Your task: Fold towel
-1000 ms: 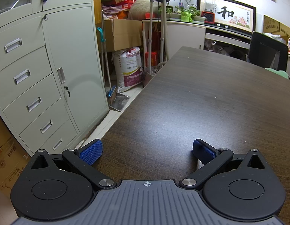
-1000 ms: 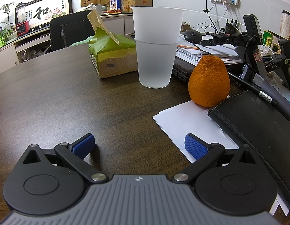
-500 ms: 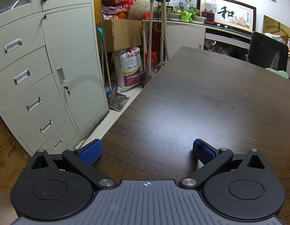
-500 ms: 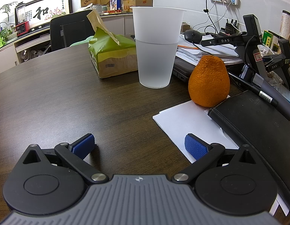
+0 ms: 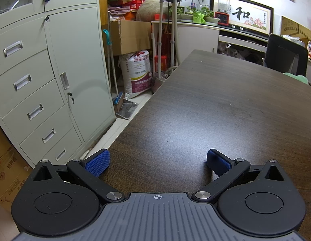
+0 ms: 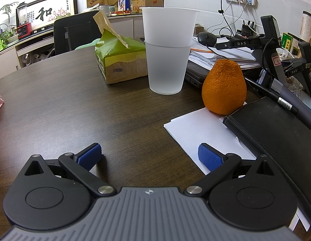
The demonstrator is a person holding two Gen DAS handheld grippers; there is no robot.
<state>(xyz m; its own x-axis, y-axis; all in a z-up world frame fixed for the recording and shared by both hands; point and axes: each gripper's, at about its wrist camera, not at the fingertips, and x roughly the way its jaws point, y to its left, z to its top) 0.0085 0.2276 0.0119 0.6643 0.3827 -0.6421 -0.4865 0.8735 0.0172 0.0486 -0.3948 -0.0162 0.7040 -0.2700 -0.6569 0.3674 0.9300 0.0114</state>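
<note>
with both your left gripper (image 5: 157,161) and right gripper (image 6: 149,153) spread wide and empty, watch the cup (image 6: 168,50) just ahead: swinging right could tip it.

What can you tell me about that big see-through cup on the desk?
The plastic cup is tall, frosted and translucent, wider at its rolled rim than at its base. It stands upright on the dark wooden table. A faint line runs around it about halfway up; whether that is liquid or a second cup nested inside, I cannot tell. Nothing touches it; both grippers are away from it.
</note>
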